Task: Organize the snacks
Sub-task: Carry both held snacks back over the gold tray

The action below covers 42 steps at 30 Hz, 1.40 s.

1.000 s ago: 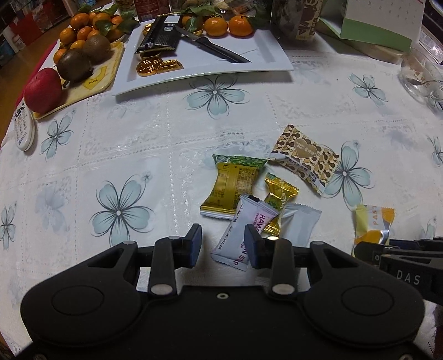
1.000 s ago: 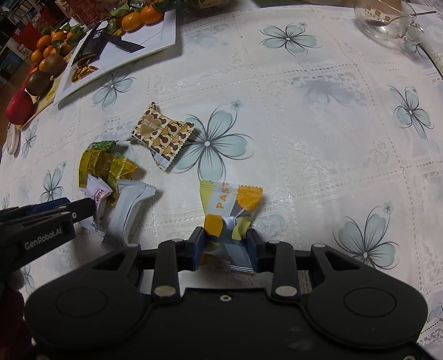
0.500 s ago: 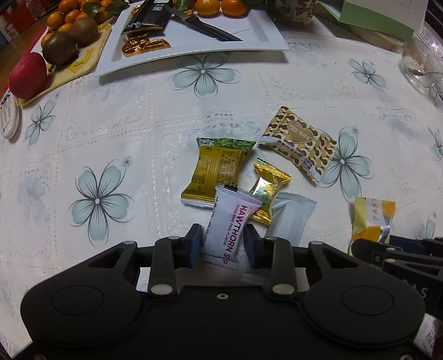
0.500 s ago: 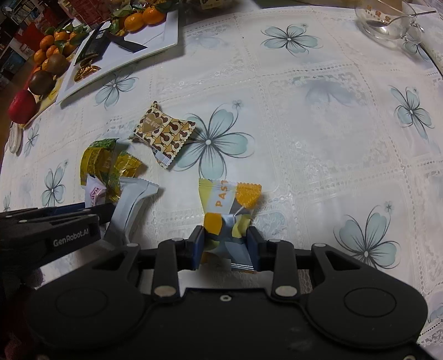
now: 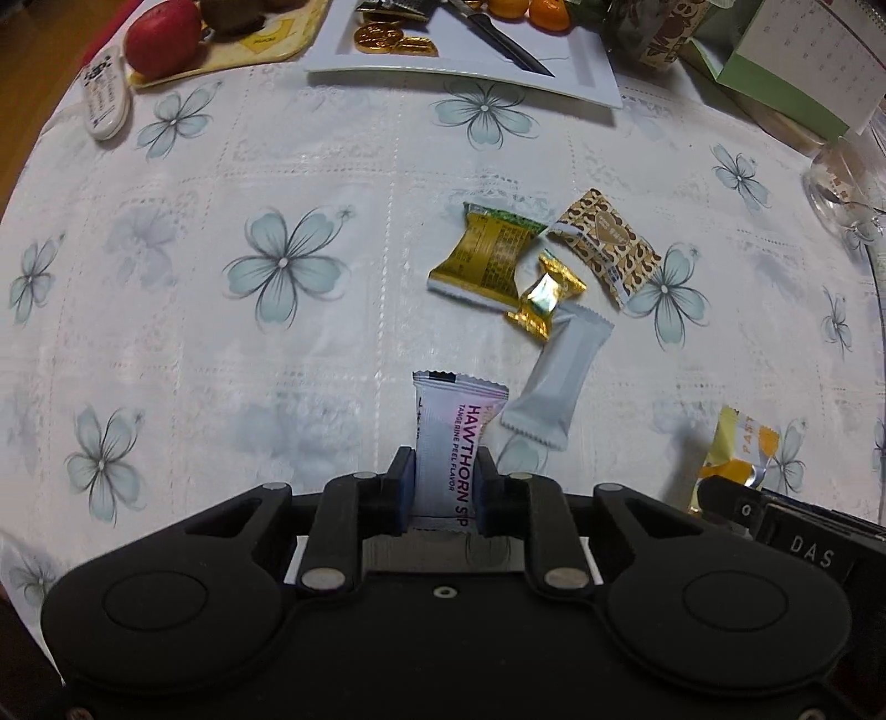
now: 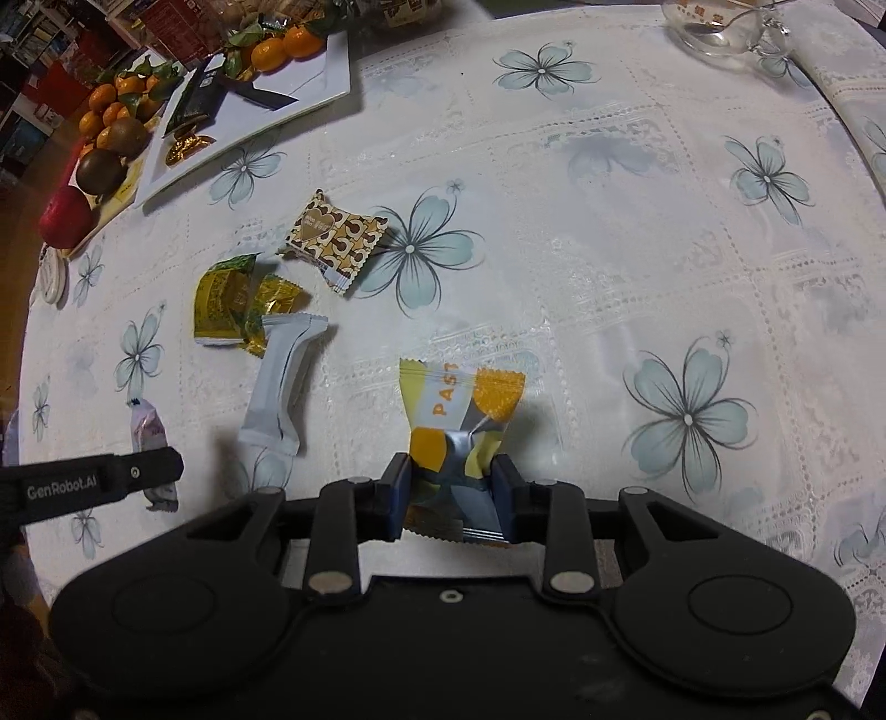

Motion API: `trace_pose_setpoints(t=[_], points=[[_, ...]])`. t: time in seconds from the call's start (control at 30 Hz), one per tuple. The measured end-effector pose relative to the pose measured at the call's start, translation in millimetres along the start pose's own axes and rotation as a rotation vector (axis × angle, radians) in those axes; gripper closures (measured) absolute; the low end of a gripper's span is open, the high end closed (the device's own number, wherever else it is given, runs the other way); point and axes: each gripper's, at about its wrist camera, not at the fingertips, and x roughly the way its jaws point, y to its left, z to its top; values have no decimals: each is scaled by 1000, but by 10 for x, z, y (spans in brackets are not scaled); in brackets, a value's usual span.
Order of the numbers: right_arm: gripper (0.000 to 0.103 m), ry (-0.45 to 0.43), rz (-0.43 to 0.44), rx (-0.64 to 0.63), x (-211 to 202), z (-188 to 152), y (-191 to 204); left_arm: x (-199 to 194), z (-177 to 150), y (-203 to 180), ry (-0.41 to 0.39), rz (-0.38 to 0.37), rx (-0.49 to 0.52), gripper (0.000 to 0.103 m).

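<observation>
My left gripper is closing on a white hawthorn strip packet; its pads press the packet's sides and hold it upright above the flowered tablecloth. My right gripper is closing tighter on a yellow and orange pastry packet, also raised off the cloth. On the cloth beyond lie a plain white packet, a small gold candy, a gold and green packet and a brown patterned packet, close together.
A white plate at the far edge carries a knife, gold coins and oranges. A mat with a red apple and a remote sit far left. A green box and a glass bowl stand far right.
My left gripper closed on the hawthorn packet and lifted it away from the pile. The right gripper rose with the pastry packet still in its grip.
</observation>
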Motion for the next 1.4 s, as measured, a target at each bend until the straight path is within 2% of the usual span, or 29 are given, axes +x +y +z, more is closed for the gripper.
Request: trace_pose_setpoints(t=[0.17, 0.4, 0.53, 0.77, 0.97, 1.2, 1.4], points=[[70, -32, 41, -2, -457, -350, 33, -360, -415, 72, -23, 25, 6, 75], [70, -97, 114, -21, -1008, -1026, 88, -684, -1097, 155, -89, 73, 31, 75], [70, -116, 130, -26, -1157, -1448, 100, -723, -1446, 218, -93, 45, 22, 75], [70, -100, 152, 1, -1174, -2059, 35, -638, -1942, 253, -86, 20, -3, 76], [70, -87, 120, 40, -1099, -2383, -41, -537, -2195, 275, -87, 43, -38, 75], [70, -32, 94, 40, -974, -2539, -116, -421, -2356, 270, -88, 125, -43, 75], [70, 5, 74, 34, -874, -2542, -138, -312, -2379, 164, -59, 148, -2, 75]])
